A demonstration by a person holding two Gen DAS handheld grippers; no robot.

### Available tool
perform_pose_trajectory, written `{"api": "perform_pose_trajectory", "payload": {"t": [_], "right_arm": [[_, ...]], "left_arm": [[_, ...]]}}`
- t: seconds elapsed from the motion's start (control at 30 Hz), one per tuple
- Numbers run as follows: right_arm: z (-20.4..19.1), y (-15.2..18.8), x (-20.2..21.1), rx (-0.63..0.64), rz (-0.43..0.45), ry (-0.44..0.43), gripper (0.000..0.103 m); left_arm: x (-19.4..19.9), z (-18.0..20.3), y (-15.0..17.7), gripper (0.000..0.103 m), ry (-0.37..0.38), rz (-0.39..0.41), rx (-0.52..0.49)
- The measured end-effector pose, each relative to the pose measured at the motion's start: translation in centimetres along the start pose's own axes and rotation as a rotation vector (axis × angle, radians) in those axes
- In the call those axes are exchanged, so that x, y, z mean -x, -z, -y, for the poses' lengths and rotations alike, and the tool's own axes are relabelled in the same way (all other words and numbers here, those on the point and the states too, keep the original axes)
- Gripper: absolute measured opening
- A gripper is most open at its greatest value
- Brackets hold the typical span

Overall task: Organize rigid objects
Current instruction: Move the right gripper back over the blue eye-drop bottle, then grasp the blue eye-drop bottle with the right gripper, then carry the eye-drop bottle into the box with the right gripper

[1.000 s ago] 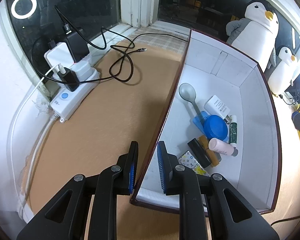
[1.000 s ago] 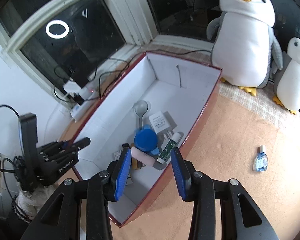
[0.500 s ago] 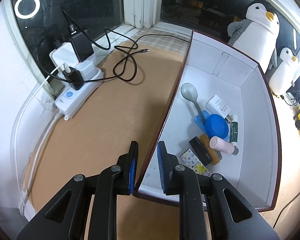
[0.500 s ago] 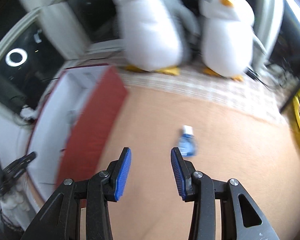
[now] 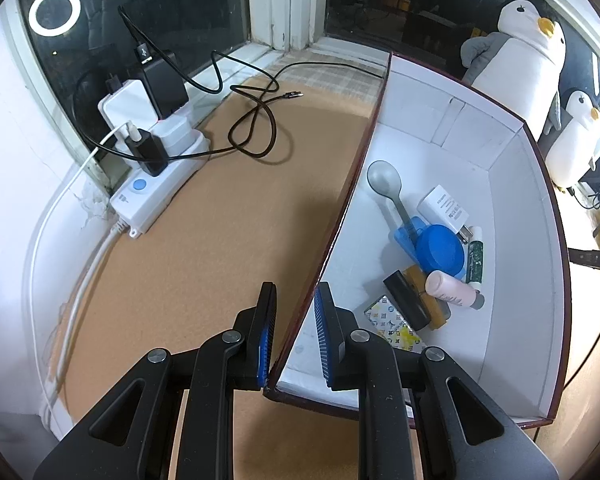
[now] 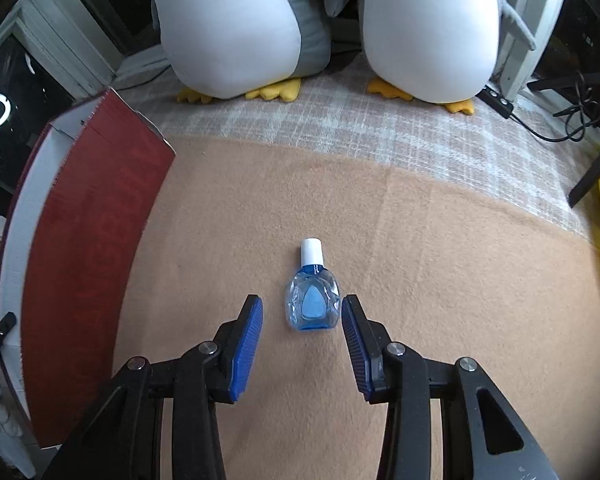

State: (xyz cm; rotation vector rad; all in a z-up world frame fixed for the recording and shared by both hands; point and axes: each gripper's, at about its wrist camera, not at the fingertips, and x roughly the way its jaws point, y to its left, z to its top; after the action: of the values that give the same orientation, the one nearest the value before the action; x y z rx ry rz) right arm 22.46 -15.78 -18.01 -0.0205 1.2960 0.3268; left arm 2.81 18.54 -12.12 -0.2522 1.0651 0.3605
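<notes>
Left tool (image 5: 294, 334) pinches the box (image 5: 516, 216) wall; right tool (image 6: 302, 336), spread around the bottle (image 6: 312, 300), should lower and squeeze.

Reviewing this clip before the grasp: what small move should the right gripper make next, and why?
Probably lower a little and close. The right gripper is open, its blue pads either side of the small clear blue bottle with a white cap, which lies flat on the tan cloth, untouched.

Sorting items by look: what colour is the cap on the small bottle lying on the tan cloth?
White, on the small clear-blue plastic bottle; the right wrist view shows it best.
</notes>
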Motion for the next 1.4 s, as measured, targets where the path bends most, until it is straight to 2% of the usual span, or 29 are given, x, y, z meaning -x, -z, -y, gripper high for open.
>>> {"api": "perform_pose_trajectory", "payload": {"t": [0.4,0.47,0.5,0.67,0.83,1.13,1.4], "right_arm": [[-0.8,-1.5,-3.0,0.046,-0.053,0.068,0.037],[-0.9,-1.3,-2.9,0.054,-0.052,0.079,0.033],[-1.0,-1.2,-2.9,0.061,-0.051,0.085,0.028],[-1.2,-0.6,-2.4,0.058,-0.044,0.07,0.028],[-1.9,0.0,-0.3,0.057,-0.008,0.026,0.028],[-7.6,-1.2,5.5,0.153,0.092,-0.075,0.028],[-15.3,-0.1,8.6,0.295,0.116,-0.158,0.028]], "left_arm": [[-0.3,0.1,-0.1,0.018,-0.006,-0.008,0.007],[-0.4,0.1,-0.1,0.018,-0.006,-0.009,0.006],[-0.4,0.1,-0.1,0.018,-0.006,-0.009,0.006],[-0.6,0.2,-0.3,0.018,-0.001,-0.008,0.001],[-0.9,0.4,-0.7,0.018,0.007,-0.004,-0.005],[-1.8,0.3,-1.7,0.018,0.03,0.0,-0.008],[-2.5,0.2,-2.0,0.018,0.058,-0.006,-0.013]]}}
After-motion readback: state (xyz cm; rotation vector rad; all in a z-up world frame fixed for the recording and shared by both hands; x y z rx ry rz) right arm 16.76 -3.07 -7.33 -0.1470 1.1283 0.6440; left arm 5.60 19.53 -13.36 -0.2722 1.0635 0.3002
